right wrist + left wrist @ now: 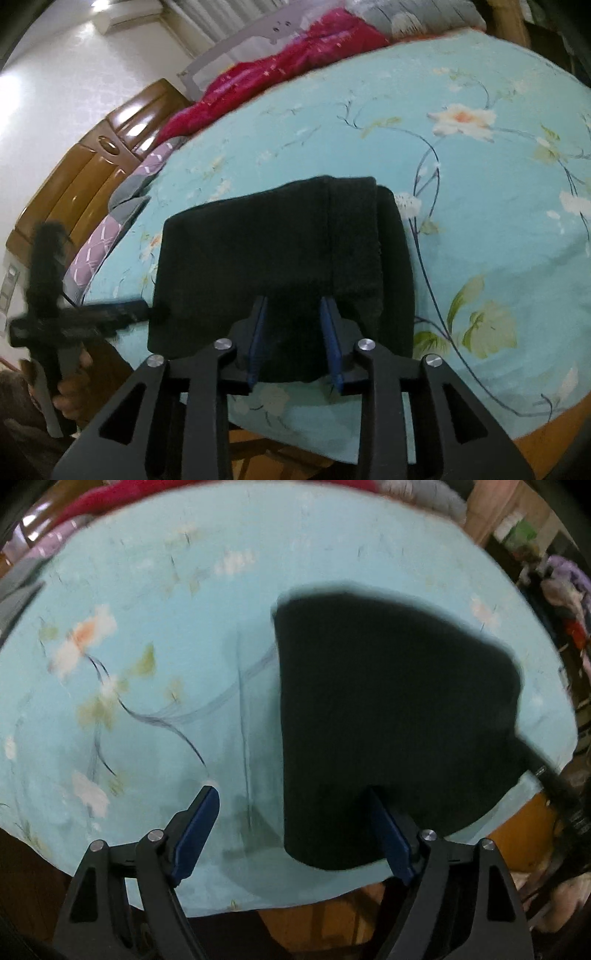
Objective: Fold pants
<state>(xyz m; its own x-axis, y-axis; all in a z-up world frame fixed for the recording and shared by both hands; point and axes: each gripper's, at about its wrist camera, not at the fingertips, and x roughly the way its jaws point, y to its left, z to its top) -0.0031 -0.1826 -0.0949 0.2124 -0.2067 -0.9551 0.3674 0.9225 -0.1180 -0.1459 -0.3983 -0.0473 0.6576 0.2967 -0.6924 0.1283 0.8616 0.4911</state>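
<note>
The black pants (391, 723) lie folded into a compact stack on the light blue floral bedsheet (147, 646), near its front edge. My left gripper (291, 794) is open, its jaws wide apart, its right finger over the stack's near edge. In the right wrist view the folded pants (273, 251) show stacked layers. My right gripper (293, 301) is open, its jaws a moderate gap apart, just above the stack's near edge with nothing held. The left gripper (140, 310) shows at the stack's left side.
A red quilt (280, 70) and a grey patterned blanket (99, 240) lie along the far side of the bed. A wooden headboard (88, 162) stands at the left. Wooden floor (517, 827) shows beyond the bed's edge. Clothes pile (565, 590) at the right.
</note>
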